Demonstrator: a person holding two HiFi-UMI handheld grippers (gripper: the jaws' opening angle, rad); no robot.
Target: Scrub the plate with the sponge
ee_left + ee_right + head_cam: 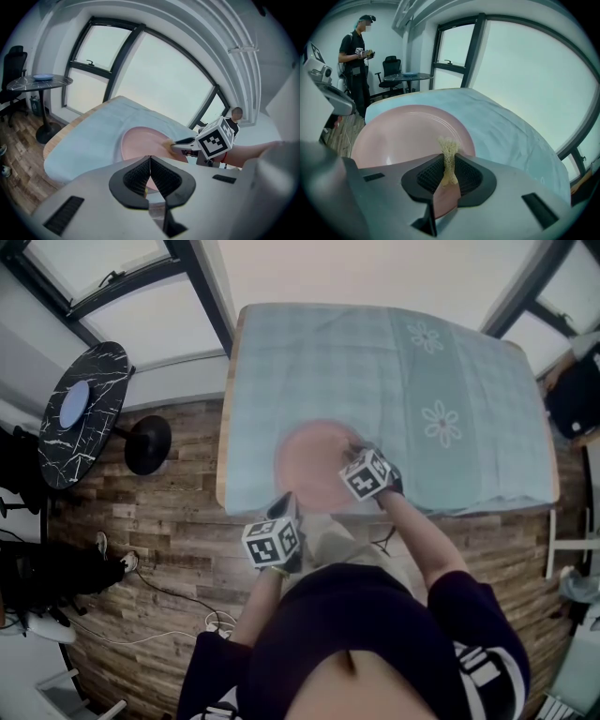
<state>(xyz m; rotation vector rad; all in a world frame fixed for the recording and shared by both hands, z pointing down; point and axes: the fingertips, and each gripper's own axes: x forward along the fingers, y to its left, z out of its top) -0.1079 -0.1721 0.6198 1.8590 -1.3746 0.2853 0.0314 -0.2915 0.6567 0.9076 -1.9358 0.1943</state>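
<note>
the head view looked down on a table (227, 427) under a pale blue checked cloth (394, 381), standing on a wood plank floor (178, 531) beside large windows. a round black marble side table (80, 413) with a blue dish (73, 402) on it stood well off to the left. a pink plate (314, 465) lay on the cloth near the table's front edge. the left gripper (288, 502) sat at the plate's near left rim, and the right gripper (352, 452) was over its right part.

in the left gripper view the windows filled the background, with the side table (40, 82) at the far left. the left gripper (150, 158) had its jaws pressed together, nothing showing between the pads at the tip; the plate's (140, 140) pink showed through the gap below them, and i could not tell whether the rim was pinched. beyond, the right gripper (174, 146) pressed a yellowish sponge (167, 143) onto the plate's right side.

in the right gripper view a person (356, 61) stood at the back left, near an office chair (391, 70) and the side table (408, 75). the right gripper (449, 161) was clamped on the sponge (449, 149), a thin strip squeezed between the pads with its frayed end sticking out above them. the plate (403, 136) lay flat on the cloth (501, 126) just ahead of the jaws.
</note>
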